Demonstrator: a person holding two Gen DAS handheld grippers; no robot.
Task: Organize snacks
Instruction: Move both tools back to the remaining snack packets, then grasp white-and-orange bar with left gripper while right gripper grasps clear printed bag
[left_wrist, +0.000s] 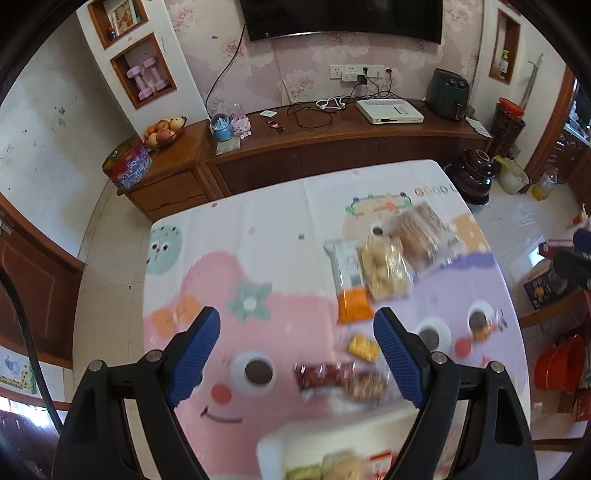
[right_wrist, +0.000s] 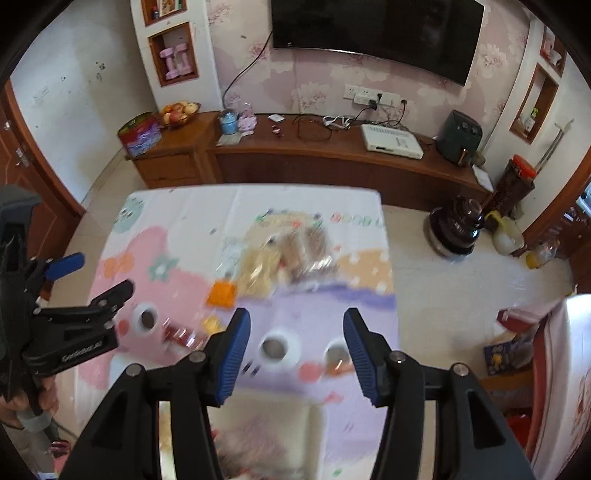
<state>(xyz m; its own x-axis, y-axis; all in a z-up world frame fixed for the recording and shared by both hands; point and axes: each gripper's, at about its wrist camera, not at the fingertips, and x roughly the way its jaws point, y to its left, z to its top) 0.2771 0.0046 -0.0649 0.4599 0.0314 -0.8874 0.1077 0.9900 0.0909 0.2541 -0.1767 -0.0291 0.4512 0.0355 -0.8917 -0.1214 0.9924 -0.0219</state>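
Note:
A table under a cartoon cloth (left_wrist: 236, 236) carries a blurred pile of snacks: an orange-and-white packet (left_wrist: 349, 280), a clear bag of pale cookies (left_wrist: 384, 267) and a bag of brown wafers (left_wrist: 421, 232). Nearer lie a small yellow snack (left_wrist: 364, 346), a red packet (left_wrist: 325, 374) and a brown nut bar (left_wrist: 365, 384). A white box (left_wrist: 332, 439) at the near edge holds a few snacks. My left gripper (left_wrist: 297, 314) hovers open and empty above the cloth. My right gripper (right_wrist: 297, 314) is open too, with nothing between its pads, above the white box (right_wrist: 314, 417). The left gripper (right_wrist: 98, 277) shows at the right wrist view's left edge.
A long wooden cabinet (left_wrist: 332, 147) stands beyond the table's far edge, with a fruit bowl (left_wrist: 164, 133), cables and a white device. On the floor to the right are a dark pot (left_wrist: 474, 177), bottles and a red basin (left_wrist: 557, 365). A TV hangs on the wall.

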